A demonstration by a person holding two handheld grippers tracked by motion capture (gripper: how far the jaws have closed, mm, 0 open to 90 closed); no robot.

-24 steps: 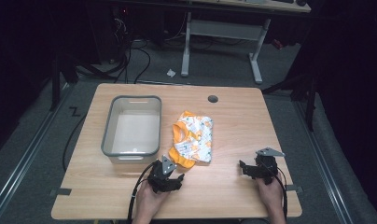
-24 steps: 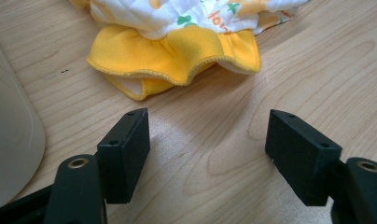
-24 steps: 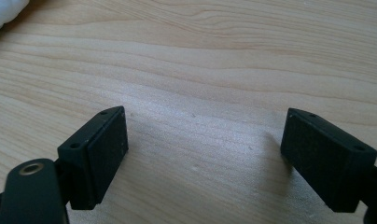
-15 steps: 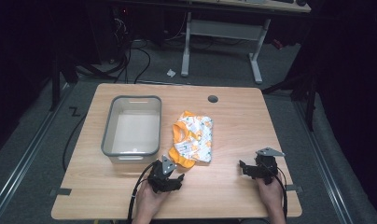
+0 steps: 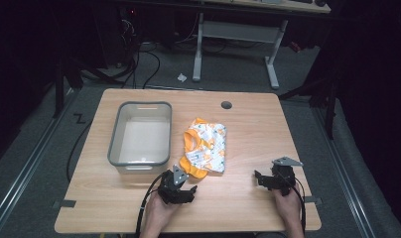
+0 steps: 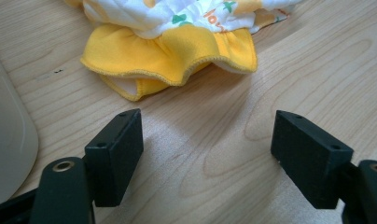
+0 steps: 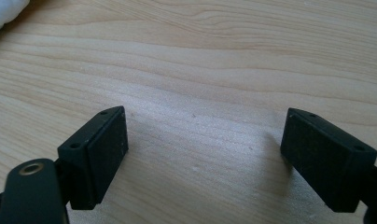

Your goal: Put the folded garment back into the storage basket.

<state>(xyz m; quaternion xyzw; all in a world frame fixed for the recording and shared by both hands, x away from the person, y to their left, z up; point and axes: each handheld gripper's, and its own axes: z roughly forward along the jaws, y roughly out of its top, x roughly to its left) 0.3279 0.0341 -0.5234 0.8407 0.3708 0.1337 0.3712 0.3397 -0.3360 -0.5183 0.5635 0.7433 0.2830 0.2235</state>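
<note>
A light wooden table [image 5: 248, 129] carries everything, its top marked by a small round grommet hole [image 5: 226, 105] near the far edge, right of centre. The biggest thing on it is a grey-rimmed plastic bin [image 5: 140, 134], rectangular, standing on the left half of the table with its long sides running from the far edge toward the near edge; its pale inside shows nothing in it. Just beside the bin's right wall, not touching it as far as the high view tells, lies a crumpled baby garment [image 5: 205, 147], white with small printed figures and an orange-yellow ruffled hem. It sits about mid-table, and its hem points toward the near edge.

The left gripper [image 5: 177, 191] rests close to the near edge, a little left of centre, held in a hand that comes in from below. In the left gripper view its jaws stand wide apart with bare wood between them, and the yellow hem [image 6: 170, 58] lies just ahead of them, not touching either one. The right gripper [image 5: 273, 179] sits near the near right corner, well apart from the garment. Its jaws are also spread wide over bare wood, gripping nothing.
</note>
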